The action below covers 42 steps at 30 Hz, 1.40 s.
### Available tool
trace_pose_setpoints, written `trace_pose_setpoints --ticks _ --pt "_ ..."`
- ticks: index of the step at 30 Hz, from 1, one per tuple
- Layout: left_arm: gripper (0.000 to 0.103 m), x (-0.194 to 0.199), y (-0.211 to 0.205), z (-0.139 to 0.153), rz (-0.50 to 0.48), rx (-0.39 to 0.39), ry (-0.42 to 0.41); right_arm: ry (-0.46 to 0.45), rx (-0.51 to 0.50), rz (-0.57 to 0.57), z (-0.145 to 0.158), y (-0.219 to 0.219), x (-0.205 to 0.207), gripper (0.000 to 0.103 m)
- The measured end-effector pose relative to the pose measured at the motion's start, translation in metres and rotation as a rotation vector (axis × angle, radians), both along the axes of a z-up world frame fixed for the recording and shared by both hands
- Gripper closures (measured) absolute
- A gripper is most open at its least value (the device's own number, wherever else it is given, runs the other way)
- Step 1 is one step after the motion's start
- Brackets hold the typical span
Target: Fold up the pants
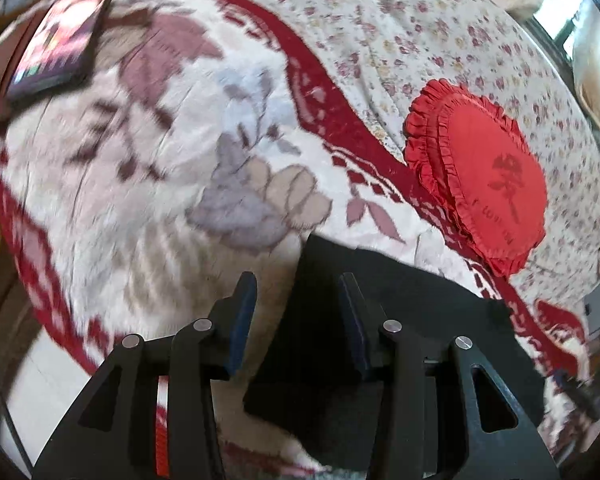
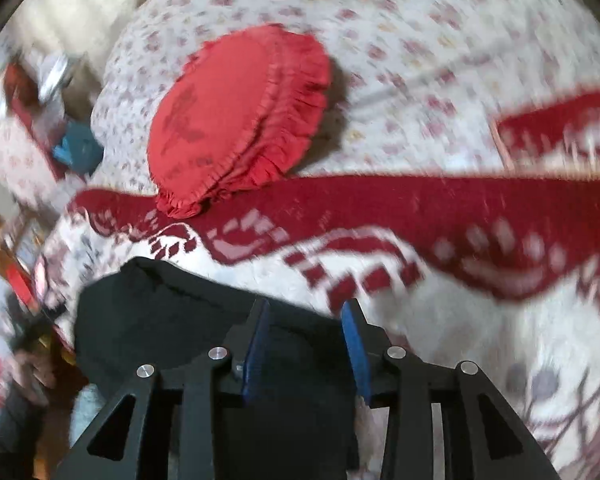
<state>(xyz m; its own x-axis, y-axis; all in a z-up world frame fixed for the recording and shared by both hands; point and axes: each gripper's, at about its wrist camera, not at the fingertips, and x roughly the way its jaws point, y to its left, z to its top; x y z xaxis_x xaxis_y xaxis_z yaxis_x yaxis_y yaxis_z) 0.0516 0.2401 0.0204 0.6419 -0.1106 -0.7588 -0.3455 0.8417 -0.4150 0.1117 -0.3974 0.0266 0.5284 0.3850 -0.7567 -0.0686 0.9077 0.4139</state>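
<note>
The black pants (image 1: 384,312) lie folded in a flat block on the fluffy white and red blanket (image 1: 140,160) on a bed. In the left wrist view they sit under and to the right of my left gripper (image 1: 298,286), which is open and empty above their left edge. In the right wrist view the pants (image 2: 160,320) lie under and to the left of my right gripper (image 2: 306,310), which is open and empty above their right edge. Both views are blurred by motion.
A red ruffled round cushion (image 1: 484,184) lies on the floral sheet (image 1: 400,32) just beyond the blanket's red border; it also shows in the right wrist view (image 2: 236,116). A dark book or box (image 1: 60,44) rests at the blanket's far left. Clutter (image 2: 56,120) sits beside the bed.
</note>
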Motion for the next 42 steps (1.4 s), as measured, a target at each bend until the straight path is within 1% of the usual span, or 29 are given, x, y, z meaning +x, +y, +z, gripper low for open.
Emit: trace_pose_setpoints --ticks 1,2,3,5,6,8,9,10,11,12,13,14,15,16,17,18,20,22,25,28,29,30,31,32,35,37,39,40,42 --pt "0.063 -0.006 0.001 0.0 0.015 -0.012 0.004 0.021 0.032 -0.023 -0.006 -0.009 -0.003 0.067" --pt "0.063 -0.013 0.0 0.001 0.03 -0.031 -0.007 0.049 0.093 -0.07 -0.015 -0.023 -0.012 0.067" --pt "0.063 -0.02 -0.004 0.004 0.036 -0.059 -0.022 0.058 0.149 -0.1 -0.022 -0.032 -0.021 0.067" --pt "0.063 -0.028 -0.021 0.012 0.014 -0.108 -0.058 0.067 0.259 -0.15 -0.033 -0.045 -0.039 0.067" --pt "0.063 -0.032 -0.039 0.018 -0.025 -0.131 -0.08 0.073 0.325 -0.186 -0.039 -0.051 -0.05 0.066" --pt "0.063 -0.034 -0.068 0.024 -0.107 -0.15 -0.103 0.088 0.413 -0.243 -0.049 -0.058 -0.071 0.065" --pt "0.063 -0.035 -0.089 0.026 -0.164 -0.153 -0.114 0.094 0.442 -0.271 -0.052 -0.059 -0.08 0.064" --pt "0.063 -0.036 -0.103 0.026 -0.195 -0.153 -0.118 0.094 0.464 -0.284 -0.055 -0.059 -0.087 0.064" --pt "0.063 -0.037 -0.12 0.024 -0.228 -0.15 -0.123 0.089 0.504 -0.313 -0.058 -0.06 -0.099 0.063" --pt "0.063 -0.038 -0.139 0.019 -0.266 -0.141 -0.124 0.081 0.542 -0.337 -0.061 -0.061 -0.108 0.058" --pt "0.063 -0.039 -0.151 0.014 -0.285 -0.131 -0.116 0.082 0.603 -0.374 -0.067 -0.062 -0.119 0.057" --pt "0.063 -0.039 -0.161 0.007 -0.301 -0.114 -0.101 0.087 0.642 -0.395 -0.072 -0.063 -0.126 0.056" --pt "0.063 -0.042 -0.176 -0.004 -0.322 -0.076 -0.082 0.094 0.691 -0.415 -0.078 -0.061 -0.133 0.054" --pt "0.063 -0.047 -0.189 -0.015 -0.346 -0.018 -0.055 0.1 0.727 -0.422 -0.083 -0.059 -0.137 0.054" --pt "0.063 -0.047 -0.198 -0.019 -0.372 0.006 -0.024 0.104 0.751 -0.423 -0.086 -0.057 -0.139 0.054" --pt "0.063 -0.047 -0.202 -0.016 -0.389 0.014 -0.036 0.108 0.771 -0.426 -0.091 -0.053 -0.14 0.054" --pt "0.063 -0.052 -0.21 -0.007 -0.41 0.067 -0.09 0.115 0.782 -0.425 -0.098 -0.047 -0.137 0.054" --pt "0.063 -0.051 -0.213 -0.009 -0.428 0.075 -0.08 0.094 0.788 -0.436 -0.103 -0.044 -0.131 0.051" --pt "0.063 -0.048 -0.208 -0.014 -0.412 0.057 -0.056 -0.01 0.773 -0.432 -0.101 -0.046 -0.124 0.051" --pt "0.063 -0.057 -0.198 -0.021 -0.389 0.021 -0.05 -0.078 0.752 -0.401 -0.1 -0.047 -0.122 0.056" --pt "0.063 -0.059 -0.194 -0.023 -0.384 0.016 -0.051 -0.097 0.711 -0.371 -0.099 -0.044 -0.123 0.064" --pt "0.063 -0.063 -0.189 -0.025 -0.368 0.005 -0.057 -0.103 0.681 -0.36 -0.099 -0.043 -0.125 0.068" --pt "0.063 -0.064 -0.19 -0.025 -0.359 -0.001 -0.061 -0.112 0.673 -0.351 -0.099 -0.042 -0.127 0.069" --pt "0.063 -0.065 -0.186 -0.025 -0.345 -0.011 -0.067 -0.125 0.663 -0.339 -0.099 -0.041 -0.129 0.073" --pt "0.063 -0.063 -0.178 -0.028 -0.323 -0.032 -0.069 -0.135 0.626 -0.333 -0.097 -0.039 -0.13 0.074" --pt "0.063 -0.061 -0.178 -0.028 -0.325 -0.03 -0.069 -0.136 0.648 -0.333 -0.098 -0.038 -0.129 0.073" --pt "0.063 -0.058 -0.178 -0.029 -0.333 -0.022 -0.072 -0.13 0.715 -0.316 -0.102 -0.038 -0.128 0.072" --pt "0.063 -0.056 -0.178 -0.029 -0.336 -0.017 -0.071 -0.12 0.722 -0.31 -0.104 -0.036 -0.127 0.072" --pt "0.063 -0.055 -0.179 -0.029 -0.34 -0.015 -0.071 -0.119 0.687 -0.275 -0.101 -0.031 -0.122 0.072"
